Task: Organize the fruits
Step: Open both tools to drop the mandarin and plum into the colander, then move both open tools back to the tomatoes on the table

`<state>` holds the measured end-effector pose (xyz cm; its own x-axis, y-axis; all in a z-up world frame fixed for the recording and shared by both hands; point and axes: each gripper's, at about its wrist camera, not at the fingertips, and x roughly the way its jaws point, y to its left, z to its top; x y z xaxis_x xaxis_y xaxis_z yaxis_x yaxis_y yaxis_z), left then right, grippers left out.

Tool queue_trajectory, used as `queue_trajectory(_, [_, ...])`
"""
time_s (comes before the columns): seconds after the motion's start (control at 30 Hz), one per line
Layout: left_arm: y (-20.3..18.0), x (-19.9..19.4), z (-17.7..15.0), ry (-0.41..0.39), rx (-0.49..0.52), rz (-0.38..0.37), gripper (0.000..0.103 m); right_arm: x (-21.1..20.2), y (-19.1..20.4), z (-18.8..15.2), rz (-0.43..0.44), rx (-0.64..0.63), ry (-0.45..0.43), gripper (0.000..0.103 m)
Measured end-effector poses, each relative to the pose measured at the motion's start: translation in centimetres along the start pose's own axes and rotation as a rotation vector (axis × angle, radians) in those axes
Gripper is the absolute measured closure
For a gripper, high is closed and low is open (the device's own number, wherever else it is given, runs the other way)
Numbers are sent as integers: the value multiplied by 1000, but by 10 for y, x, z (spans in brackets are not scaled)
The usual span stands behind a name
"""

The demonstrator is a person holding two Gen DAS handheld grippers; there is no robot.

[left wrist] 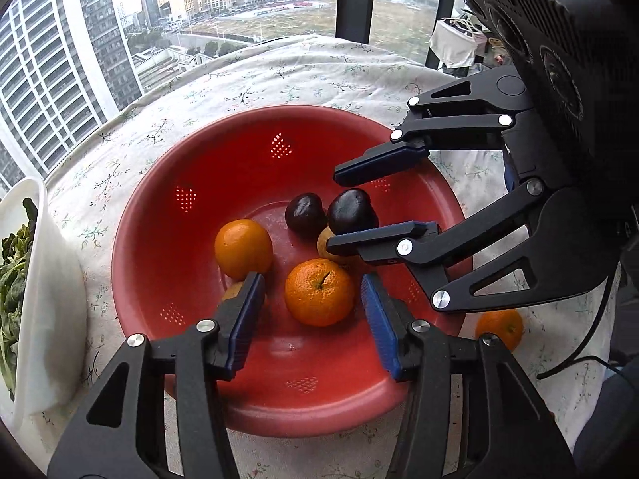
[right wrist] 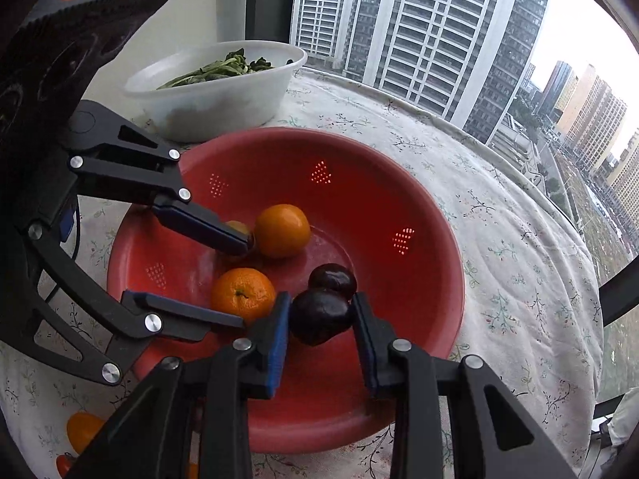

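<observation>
Where floral-printed, quilted cloth covers the round table [left wrist: 319, 76], find a wide red plastic colander bowl [left wrist: 167, 215] with small triangular hole clusters in its wall, set near the window. Just beside its rim, note a white translucent tub [right wrist: 215, 95] of dark leafy greens [right wrist: 227, 66]. Outside the bowl, on the cloth near the right-hand device, note one loose orange [left wrist: 501, 325], partly hidden by black linkage.

Inside the bowl: two glossy round oranges, one smooth-sided [left wrist: 243, 247] and one showing its stem [left wrist: 319, 291]; two dark purple, shiny, rounded fruits, far [right wrist: 333, 279] and near [right wrist: 319, 317], touching each other; two dull yellow-brown fruits, each mostly blocked by a finger.

Left gripper [left wrist: 311, 319]: jaws wide, ribbed blue pads flanking the stemmed orange without contact, hovering over the near side of the bowl.

Right gripper [right wrist: 319, 343]: jaws spread either side of the near purple fruit, close to it; contact cannot be told.
</observation>
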<state>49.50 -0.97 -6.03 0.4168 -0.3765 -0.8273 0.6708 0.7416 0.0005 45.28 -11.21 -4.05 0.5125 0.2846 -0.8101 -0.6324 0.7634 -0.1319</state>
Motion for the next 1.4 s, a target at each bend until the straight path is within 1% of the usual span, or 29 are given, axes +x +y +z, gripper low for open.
queue_trajectory(0.03, [0, -2, -1, -6, -4, 2, 44, 0, -1, 0, -6, 5, 2, 55])
queue_trajectory(0.1, [-1, -8, -4, -19, -11, 2, 40, -2, -4, 0, -13, 31, -1, 41])
queue_trajectory(0.17, [-2, -16, -7, -36, -17, 6, 31, -5, -4, 0, -8, 33, -14, 36])
queue_trajectory(0.2, [-3, -21, -9, -50, -23, 9, 28, -8, -3, -1, -14, 26, -22, 34])
queue_trajectory(0.23, [-4, -26, -11, -64, -29, 12, 23, -11, -1, -2, -22, 18, -32, 33])
queue_trajectory(0.3, [-6, -39, -17, -98, -42, 8, 15, -21, 3, -5, -26, 7, -58, 29])
queue_trajectory(0.37, [-9, -54, -24, -139, -60, 13, 0, -36, 7, -11, -33, 2, -101, 22])
queue_trajectory(0.43, [-12, -67, -34, -179, -75, 25, 0, -55, 9, -18, -40, 4, -160, 12])
queue_trajectory(0.5, [-17, -80, -46, -224, -92, 28, 0, -77, 7, -28, -34, 24, -236, 9])
queue_trajectory(0.6, [-26, -95, -65, -264, -109, 33, 0, -114, 1, -49, 44, 95, -391, 0])
queue_trajectory(0.63, [-31, -99, -71, -280, -106, 45, 0, -123, -1, -57, 77, 131, -445, 0])
queue_trajectory(0.67, [-37, -105, -78, -300, -98, 63, 0, -129, -1, -64, 98, 153, -464, 0])
queue_trajectory(0.73, [-52, -112, -89, -330, -66, 104, 0, -136, 6, -73, 76, 159, -429, 0])
queue_trajectory(0.77, [-61, -115, -96, -330, -46, 125, 0, -141, 10, -78, 69, 158, -431, 0])
queue_trajectory(0.83, [-78, -123, -110, -322, -5, 169, 0, -154, 17, -90, 80, 167, -465, 0])
queue_trajectory(0.87, [-86, -130, -119, -322, 7, 176, 0, -161, 24, -97, 85, 174, -475, 0])
queue_trajectory(0.93, [-101, -134, -134, -318, 7, 163, 0, -174, 35, -112, 81, 176, -490, 0])
queue_trajectory(1.03, [-119, -133, -153, -279, -8, 138, 0, -186, 61, -136, 51, 153, -506, 0])
queue_trajectory(1.1, [-125, -132, -160, -259, -29, 90, 0, -188, 78, -151, 46, 144, -506, 0])
queue_trajectory(1.17, [-131, -135, -166, -272, -27, 35, 0, -187, 93, -167, 55, 152, -492, 0])
queue_trajectory(1.27, [-144, -132, -170, -234, 15, 21, 0, -182, 108, -186, 71, 176, -455, 0])
queue_trajectory(1.4, [-160, -119, -171, -176, 95, -17, 0, -176, 114, -205, 107, 242, -429, 0])
